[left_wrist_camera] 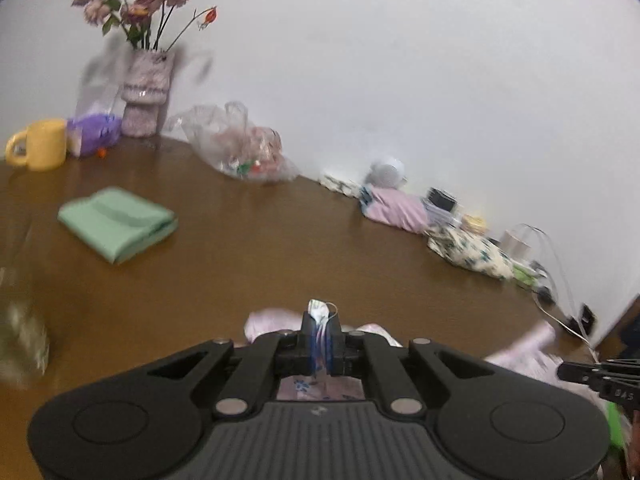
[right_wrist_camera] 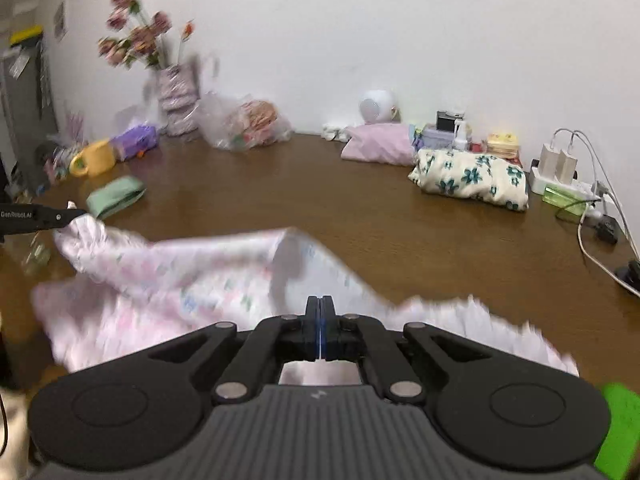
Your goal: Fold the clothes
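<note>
We count from the left. On the brown table (right_wrist_camera: 360, 216) stand one yellow mug (right_wrist_camera: 95, 159), one purple packet (right_wrist_camera: 134, 142) just beside it, and one vase of dried flowers (right_wrist_camera: 176, 102) against the wall. In front of the mug lies one folded green cloth (right_wrist_camera: 116, 196). Next comes one clear plastic bag (right_wrist_camera: 244, 124) with things inside that we cannot make out. Further right, along the wall, we see one folded pink garment (right_wrist_camera: 380, 146) and, just beside it, one cream garment with teal flowers (right_wrist_camera: 472, 178), then two white chargers (right_wrist_camera: 558, 164) standing on a power strip, with cables trailing off the table edge.

The garment in hand, a pale pink cloth (right_wrist_camera: 180, 276) with a faint print, is one piece, spread between both tools over the near part of the table; it is blurred.

Our left gripper (left_wrist_camera: 320, 340) is level, pointing across the table, its fingers pinched on a corner of the pale pink cloth, a tuft poking out past the tips. In the right wrist view it enters from the left edge, holding that corner raised.

Our right gripper (right_wrist_camera: 321, 330) also points forward, jaws pressed together with the cloth running beneath them; we cannot tell whether any cloth is caught between them.
</note>
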Demonstrator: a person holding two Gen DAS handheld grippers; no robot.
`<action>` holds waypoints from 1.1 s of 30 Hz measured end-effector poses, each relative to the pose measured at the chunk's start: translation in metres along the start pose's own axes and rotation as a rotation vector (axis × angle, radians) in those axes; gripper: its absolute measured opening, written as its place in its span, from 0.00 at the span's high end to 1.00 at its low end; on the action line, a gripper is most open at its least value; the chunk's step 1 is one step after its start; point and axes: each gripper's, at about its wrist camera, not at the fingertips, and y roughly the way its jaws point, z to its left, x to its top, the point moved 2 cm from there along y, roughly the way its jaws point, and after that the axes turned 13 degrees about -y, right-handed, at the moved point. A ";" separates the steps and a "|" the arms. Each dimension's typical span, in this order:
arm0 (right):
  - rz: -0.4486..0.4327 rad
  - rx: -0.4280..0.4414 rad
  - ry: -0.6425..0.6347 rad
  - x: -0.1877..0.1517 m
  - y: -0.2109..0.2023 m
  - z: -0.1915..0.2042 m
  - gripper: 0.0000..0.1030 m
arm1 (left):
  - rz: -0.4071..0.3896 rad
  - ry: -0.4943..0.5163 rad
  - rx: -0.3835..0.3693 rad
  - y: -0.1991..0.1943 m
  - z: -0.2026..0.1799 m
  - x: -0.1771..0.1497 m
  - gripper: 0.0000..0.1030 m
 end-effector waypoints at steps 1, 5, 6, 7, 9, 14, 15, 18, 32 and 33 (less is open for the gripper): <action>0.014 0.013 -0.013 -0.007 -0.005 0.007 1.00 | 0.013 0.000 0.004 -0.002 0.003 -0.011 0.97; 0.016 0.042 -0.039 -0.018 -0.020 0.026 0.83 | 0.058 -0.013 0.038 -0.005 0.017 -0.044 0.96; 0.007 0.046 -0.043 -0.017 -0.023 0.029 0.74 | 0.066 -0.021 0.053 -0.003 0.020 -0.048 0.95; -0.008 0.036 -0.050 -0.014 -0.025 0.032 0.54 | 0.063 -0.024 0.052 -0.004 0.022 -0.049 0.95; -0.044 0.021 -0.042 -0.007 -0.028 0.035 0.51 | 0.053 -0.015 0.045 -0.006 0.022 -0.049 0.94; -0.111 0.004 -0.017 0.008 -0.030 0.040 0.64 | 0.051 0.039 0.052 -0.004 0.019 -0.054 0.93; -0.117 -0.001 -0.033 0.011 -0.028 0.043 0.65 | 0.051 0.039 0.053 -0.003 0.020 -0.055 0.93; -0.102 -0.002 -0.081 0.019 -0.009 0.052 0.65 | 0.054 0.041 0.065 0.000 0.020 -0.056 0.91; 0.006 -0.065 0.054 -0.044 -0.027 0.044 0.86 | 0.065 0.120 0.080 0.001 0.012 -0.056 0.88; -0.030 -0.062 0.051 -0.037 -0.031 0.045 0.86 | 0.069 0.125 0.075 0.000 0.012 -0.055 0.87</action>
